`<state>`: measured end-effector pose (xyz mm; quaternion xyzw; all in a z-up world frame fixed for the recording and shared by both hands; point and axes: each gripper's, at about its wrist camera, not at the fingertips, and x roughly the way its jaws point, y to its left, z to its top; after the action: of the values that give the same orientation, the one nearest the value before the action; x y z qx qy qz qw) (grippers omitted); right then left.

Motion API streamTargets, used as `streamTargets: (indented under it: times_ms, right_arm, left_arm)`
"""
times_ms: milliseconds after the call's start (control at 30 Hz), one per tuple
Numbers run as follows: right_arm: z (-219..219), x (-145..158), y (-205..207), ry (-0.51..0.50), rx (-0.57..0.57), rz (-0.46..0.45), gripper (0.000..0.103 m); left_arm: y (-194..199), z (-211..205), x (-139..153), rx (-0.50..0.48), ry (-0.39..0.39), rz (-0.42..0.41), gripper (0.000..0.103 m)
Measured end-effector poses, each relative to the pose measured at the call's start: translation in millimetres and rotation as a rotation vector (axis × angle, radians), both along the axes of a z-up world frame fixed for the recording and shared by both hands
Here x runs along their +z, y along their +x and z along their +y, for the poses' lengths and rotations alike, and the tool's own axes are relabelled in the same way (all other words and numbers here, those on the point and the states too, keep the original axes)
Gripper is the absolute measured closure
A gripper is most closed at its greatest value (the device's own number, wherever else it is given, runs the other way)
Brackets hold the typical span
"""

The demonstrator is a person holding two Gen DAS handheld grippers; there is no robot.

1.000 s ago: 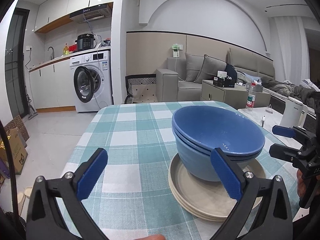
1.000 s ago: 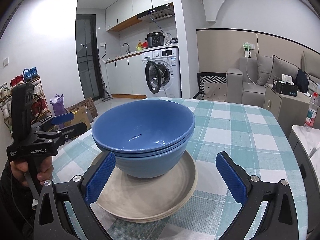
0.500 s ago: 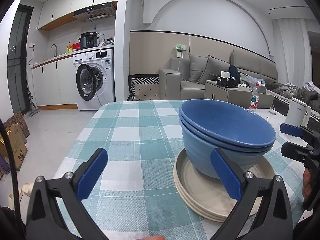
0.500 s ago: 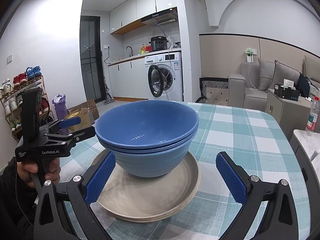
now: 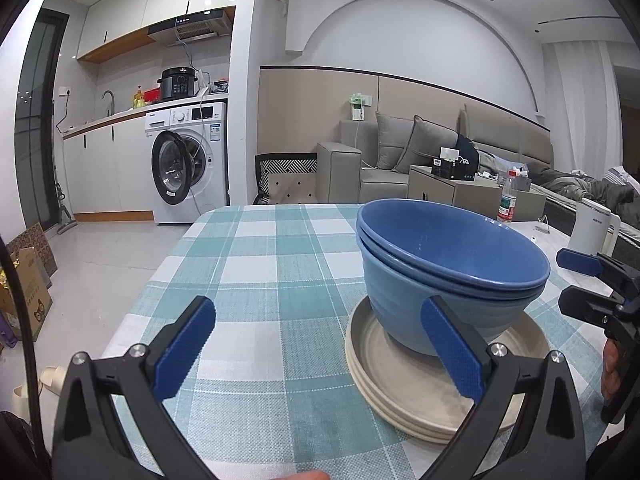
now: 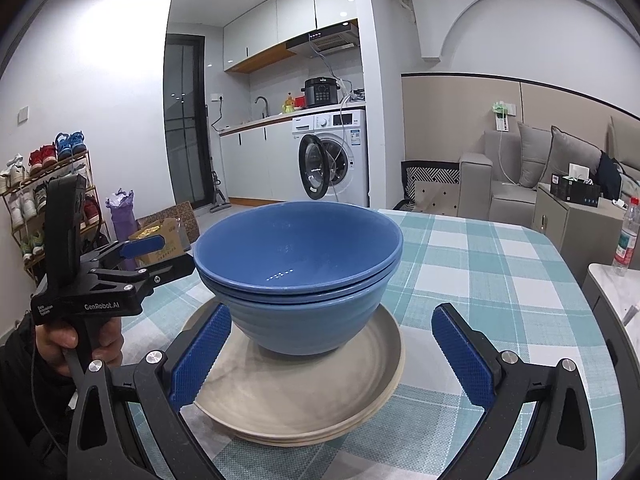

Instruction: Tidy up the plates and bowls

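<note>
Two nested blue round bowls [image 6: 298, 268] sit on stacked beige round plates [image 6: 304, 392], on checked-cloth counter [image 5: 256, 264]. Left gripper [image 5: 320, 344] & right gripper [image 6: 332, 344]: jaws wide, holding nothing. Stacking appears done; next move, prob. withdraw w/o nudging the stack.

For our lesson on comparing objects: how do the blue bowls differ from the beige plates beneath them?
The blue bowls are deep and steep-walled; the beige plates are shallow and wider. The bowls sit on top; the plates rest on the checked tablecloth. Both are nested stacks, touched by neither gripper.
</note>
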<state>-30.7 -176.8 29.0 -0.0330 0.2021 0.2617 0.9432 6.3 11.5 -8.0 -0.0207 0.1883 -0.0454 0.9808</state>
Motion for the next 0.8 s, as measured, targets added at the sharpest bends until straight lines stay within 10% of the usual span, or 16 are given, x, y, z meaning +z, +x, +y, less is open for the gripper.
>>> streamTargets:
  times_ms: [800]
  right_arm:
    - [4.6,-6.0,-3.5,-0.012,0.012,-0.012,0.001]
  left_arm:
    - [-8.0,-1.7,3.4,0.008,0.009,-0.036,0.0]
